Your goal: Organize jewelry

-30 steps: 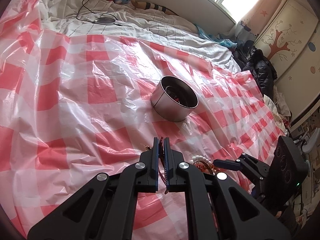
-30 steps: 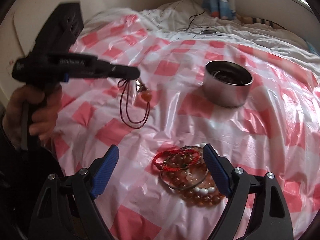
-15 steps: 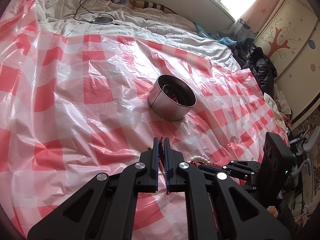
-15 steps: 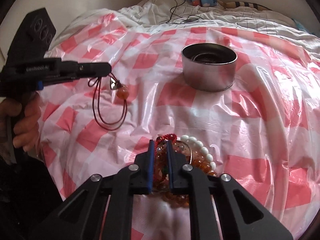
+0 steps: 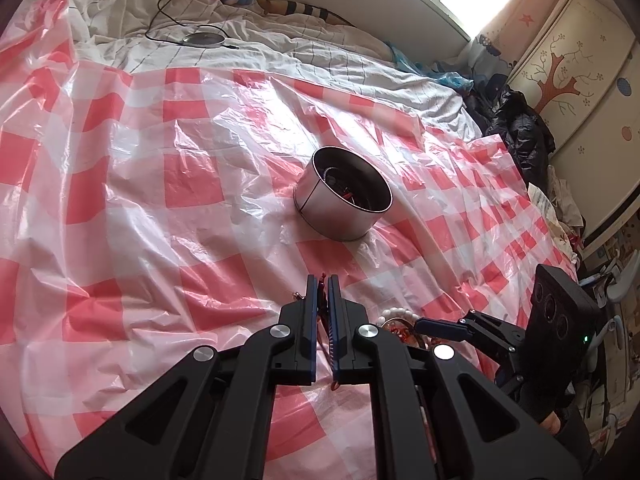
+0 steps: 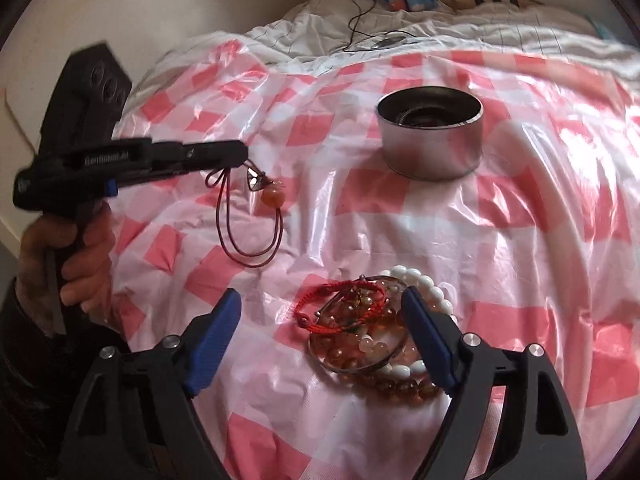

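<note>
A dark red cord necklace [image 6: 248, 240] with an orange bead pendant [image 6: 273, 196] hangs from my left gripper [image 6: 240, 156], which is shut on the cord above the checked plastic sheet [image 6: 520, 240]. From the left wrist view the left gripper [image 5: 323, 280] shows the cord pinched between its pads. A round metal tin [image 6: 432, 148] [image 5: 340, 208] stands farther back with some jewelry inside. My right gripper [image 6: 320, 294] hovers over a pile of bead bracelets [image 6: 360, 328] [image 5: 396, 320]. Its jaws are opening, and a red braided bracelet [image 6: 340, 300] lies between them untouched.
White bedding with a black cable and a round grey disc [image 5: 204, 39] lies behind the sheet. A decorated wardrobe [image 5: 568, 80] and dark clothes [image 5: 516, 120] are at the right. A person's hand [image 6: 76, 252] grips the left gripper's handle.
The right gripper stood open, closed over the bracelet pile half a second ago, and now stands wide open again. It rolled slightly. The left gripper and its necklace stayed in place.
</note>
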The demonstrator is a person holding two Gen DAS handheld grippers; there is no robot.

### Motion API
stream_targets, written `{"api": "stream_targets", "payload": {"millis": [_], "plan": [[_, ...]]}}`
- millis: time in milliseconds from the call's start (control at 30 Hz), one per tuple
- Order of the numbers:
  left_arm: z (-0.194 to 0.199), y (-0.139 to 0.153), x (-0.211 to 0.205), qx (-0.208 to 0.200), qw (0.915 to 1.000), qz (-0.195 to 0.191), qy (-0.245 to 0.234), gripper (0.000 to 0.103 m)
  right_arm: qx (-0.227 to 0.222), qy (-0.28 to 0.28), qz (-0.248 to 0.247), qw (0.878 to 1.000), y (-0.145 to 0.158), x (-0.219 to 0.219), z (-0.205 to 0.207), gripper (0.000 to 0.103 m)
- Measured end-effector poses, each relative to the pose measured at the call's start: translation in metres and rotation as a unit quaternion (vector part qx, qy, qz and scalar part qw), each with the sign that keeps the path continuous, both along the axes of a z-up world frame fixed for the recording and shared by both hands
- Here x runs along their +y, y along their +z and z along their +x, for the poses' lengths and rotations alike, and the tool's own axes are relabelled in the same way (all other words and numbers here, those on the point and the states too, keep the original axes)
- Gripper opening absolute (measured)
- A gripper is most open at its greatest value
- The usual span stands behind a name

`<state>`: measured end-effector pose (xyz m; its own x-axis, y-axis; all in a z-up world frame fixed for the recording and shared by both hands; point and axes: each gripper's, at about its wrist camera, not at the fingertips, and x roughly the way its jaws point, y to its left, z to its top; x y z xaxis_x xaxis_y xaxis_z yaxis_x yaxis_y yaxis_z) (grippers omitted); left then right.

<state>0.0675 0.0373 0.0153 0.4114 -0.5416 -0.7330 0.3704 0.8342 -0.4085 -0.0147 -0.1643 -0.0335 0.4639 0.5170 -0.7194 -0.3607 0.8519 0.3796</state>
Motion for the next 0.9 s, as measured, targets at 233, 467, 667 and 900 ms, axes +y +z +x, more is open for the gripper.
{"api": "stream_targets", "payload": {"millis": [233, 467, 667, 900], "plan": [[-0.002, 0.0, -0.001, 0.0, 1.0, 0.0, 0.001, 0.004, 0.004, 0.008, -0.104, 0.995, -0.016, 0.027, 0.01, 0.041], [-0.003, 0.0, -0.003, -0.001, 1.0, -0.001, 0.0, 0.004, -0.009, -0.027, -0.072, 0.997, -0.012, 0.006, 0.006, 0.01], [-0.003, 0.001, -0.003, -0.004, 1.0, -0.003, 0.0, 0.004, 0.013, -0.058, 0.045, 0.997, -0.01, -0.029, 0.007, 0.01], [-0.001, 0.006, -0.004, -0.009, 0.9997, -0.021, -0.003, 0.004, 0.018, -0.084, 0.176, 0.981, -0.007, -0.059, 0.002, 0.01]]}}
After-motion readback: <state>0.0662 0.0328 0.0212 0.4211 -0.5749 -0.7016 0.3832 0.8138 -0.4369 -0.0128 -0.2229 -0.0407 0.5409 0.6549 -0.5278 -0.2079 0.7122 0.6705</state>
